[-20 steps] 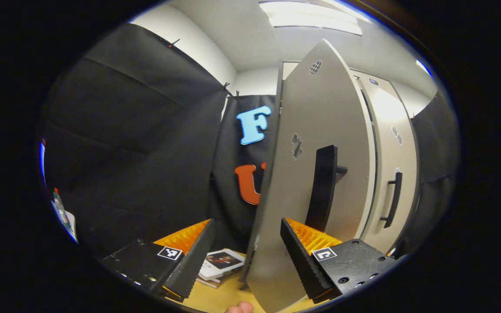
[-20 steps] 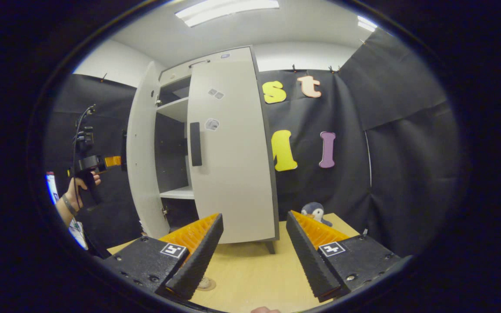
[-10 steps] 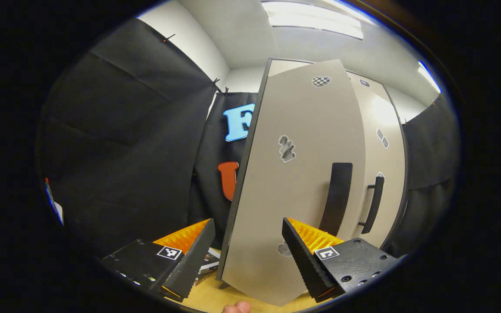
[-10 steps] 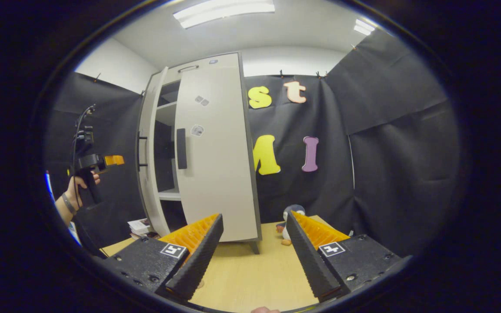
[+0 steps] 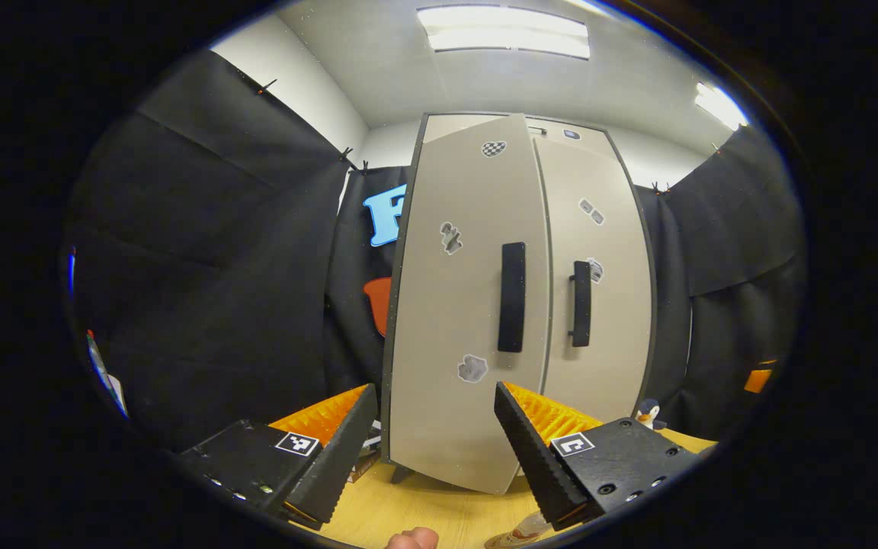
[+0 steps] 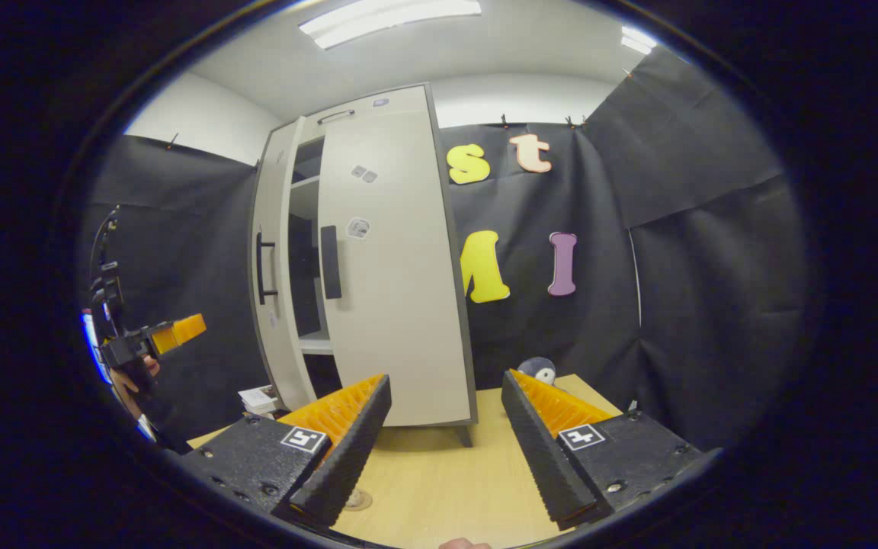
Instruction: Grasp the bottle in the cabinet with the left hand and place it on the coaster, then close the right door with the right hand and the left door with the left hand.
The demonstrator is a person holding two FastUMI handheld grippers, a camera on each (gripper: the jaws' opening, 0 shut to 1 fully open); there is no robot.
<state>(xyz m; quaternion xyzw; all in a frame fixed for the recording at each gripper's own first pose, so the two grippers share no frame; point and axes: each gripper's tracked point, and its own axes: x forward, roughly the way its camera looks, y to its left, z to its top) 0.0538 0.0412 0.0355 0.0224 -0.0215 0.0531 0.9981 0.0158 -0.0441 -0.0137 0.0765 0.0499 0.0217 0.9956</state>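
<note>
- In the left gripper view, the left claw [image 5: 433, 442] is seen at the bottom, held wide with nothing between its fingers.
- The cabinet [image 5: 519, 305] is seen past the claw, at about 12 o'clock from it.
- The left door [image 5: 462, 320] looks almost shut, with its lower corner sticking out a little toward the claw.
- The right door [image 5: 599, 305] looks shut from here, with its edge next to the left door's edge.
- A black handle [image 5: 512, 297] is seen on the left door, and a second handle [image 5: 581, 303] on the right door, side by side.
- A small toy penguin [image 5: 646, 415] is seen on the bench [image 5: 439, 511] at about 3 o'clock from the claw.
- Some books [image 5: 366, 450] are seen lying by the cabinet's foot, at about 9 o'clock.
- In the right gripper view, the right claw [image 6: 445, 450] is seen at the bottom, held wide and holding nothing.
- The cabinet [image 6: 378, 267] is seen at about 11 o'clock from this claw, with a dark gap between the two doors where shelves are seen.
- The left claw [image 6: 180, 329] is seen far off at 9 o'clock, held by a hand [image 6: 134, 374], away from the doors.
- A round coaster [image 6: 357, 499] is partly seen on the bench [image 6: 447, 488] just by the right claw's left finger.
- The bottle cannot be made out; only a bit of something is seen at the bottom edge of the left gripper view.
</note>
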